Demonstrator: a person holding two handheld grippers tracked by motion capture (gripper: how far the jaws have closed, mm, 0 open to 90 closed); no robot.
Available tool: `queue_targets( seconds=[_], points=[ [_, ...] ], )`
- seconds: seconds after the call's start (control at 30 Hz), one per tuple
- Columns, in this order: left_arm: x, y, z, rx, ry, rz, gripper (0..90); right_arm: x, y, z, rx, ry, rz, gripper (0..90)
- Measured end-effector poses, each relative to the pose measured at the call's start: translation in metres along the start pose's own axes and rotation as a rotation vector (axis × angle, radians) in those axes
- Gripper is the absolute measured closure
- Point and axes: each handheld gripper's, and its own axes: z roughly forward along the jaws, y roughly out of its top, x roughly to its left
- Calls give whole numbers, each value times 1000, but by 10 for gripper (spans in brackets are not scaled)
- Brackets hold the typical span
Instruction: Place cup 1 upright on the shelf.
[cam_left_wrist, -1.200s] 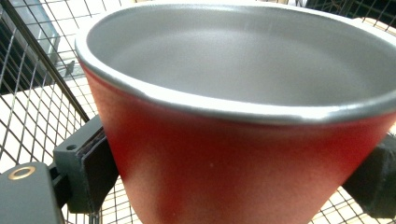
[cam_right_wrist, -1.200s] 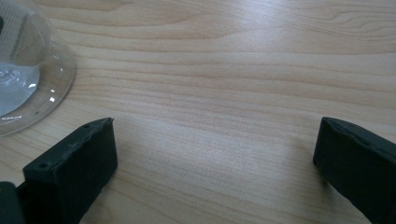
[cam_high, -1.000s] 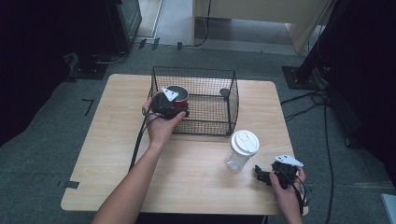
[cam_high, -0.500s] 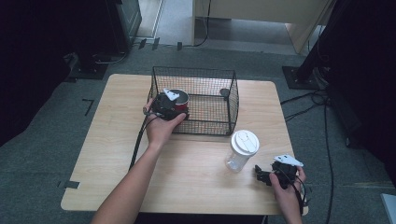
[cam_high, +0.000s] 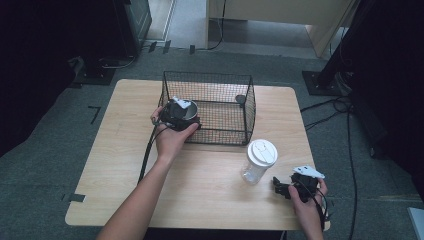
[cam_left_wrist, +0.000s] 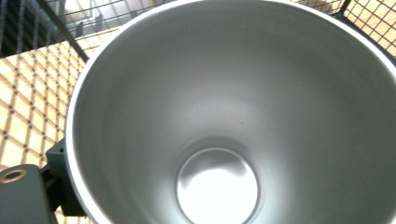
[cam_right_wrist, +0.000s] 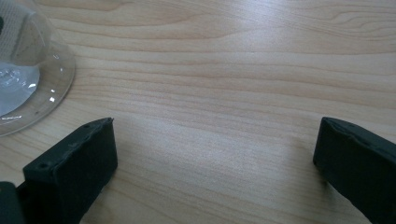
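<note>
Carefully lower steel cup (cam_left_wrist: 233, 116), pinched by left gripper (cam_high: 176, 114), into wire basket (cam_high: 235, 131) at frame centre; keep right gripper (cam_right_wrist: 215, 154) spread, parked lower right.

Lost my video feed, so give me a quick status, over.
Left tool shut on metal cup at wire basket corner. Right tool open, empty, low over table. Lidded clear cup beside it, apart.

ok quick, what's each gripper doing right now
left gripper: shut on the silver metal cup, held at the black wire basket's near left corner.
right gripper: open, holding nothing, over the wooden table.
</note>
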Motion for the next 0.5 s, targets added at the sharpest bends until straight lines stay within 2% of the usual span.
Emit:
queue_targets(
  seconds=[0.2,0.27,0.37,0.5],
  points=[
    [-2,-1,-3,3,5,6,49,0,0,0,0,0,0,0],
    [-4,-1,-4,3,9,15,7,0,0,0,0,0,0,0],
    [-4,0,-8,-5,-11,30,6,0,0,0,0,0,0,0],
    [-1,2,-16,-46,-7,27,0,0,0,0,0,0,0,0]
  ],
)
